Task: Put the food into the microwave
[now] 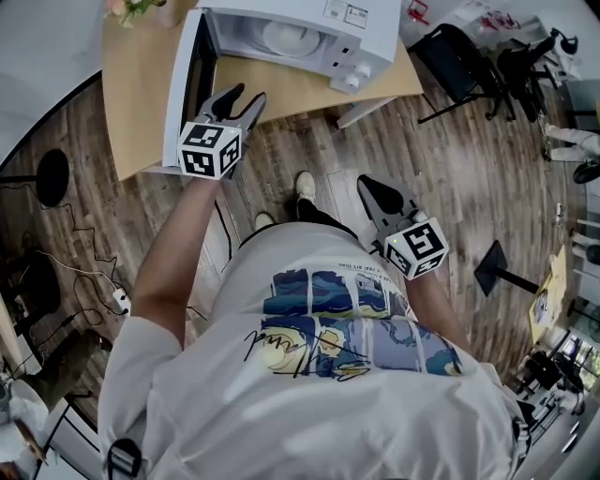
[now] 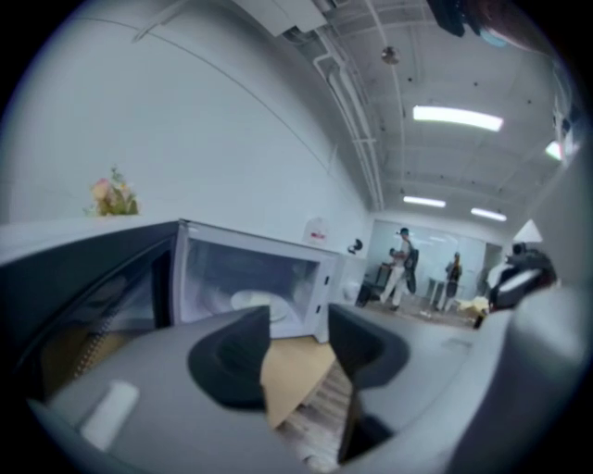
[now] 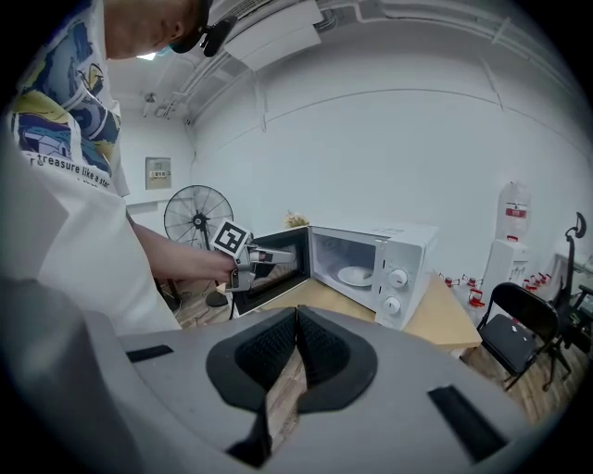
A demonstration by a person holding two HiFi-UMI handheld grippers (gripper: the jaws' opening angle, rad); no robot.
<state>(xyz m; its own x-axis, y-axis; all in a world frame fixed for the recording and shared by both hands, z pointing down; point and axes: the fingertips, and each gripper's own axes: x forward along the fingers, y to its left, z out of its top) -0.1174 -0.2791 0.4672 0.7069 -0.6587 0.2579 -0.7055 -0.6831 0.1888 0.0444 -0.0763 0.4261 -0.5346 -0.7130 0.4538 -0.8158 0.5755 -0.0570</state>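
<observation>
A white microwave (image 1: 309,33) stands on a wooden table (image 1: 141,84) with its door (image 1: 183,84) swung open to the left. Inside lies a white round plate (image 1: 286,37), also seen as the plate (image 2: 250,299) and the plate (image 3: 355,275); I cannot tell whether food is on it. My left gripper (image 1: 241,101) is open and empty, hovering just in front of the open door. The left gripper (image 3: 269,261) shows beside the door (image 3: 278,273). My right gripper (image 1: 367,185) hangs low over the floor, shut with nothing between its jaws.
Wood floor (image 1: 450,178) surrounds the table. A black folding chair (image 1: 459,66) stands at the right of the table, a fan base (image 1: 47,178) and cables at the left. Flowers (image 1: 131,7) sit at the table's back corner. People stand far off in the left gripper view.
</observation>
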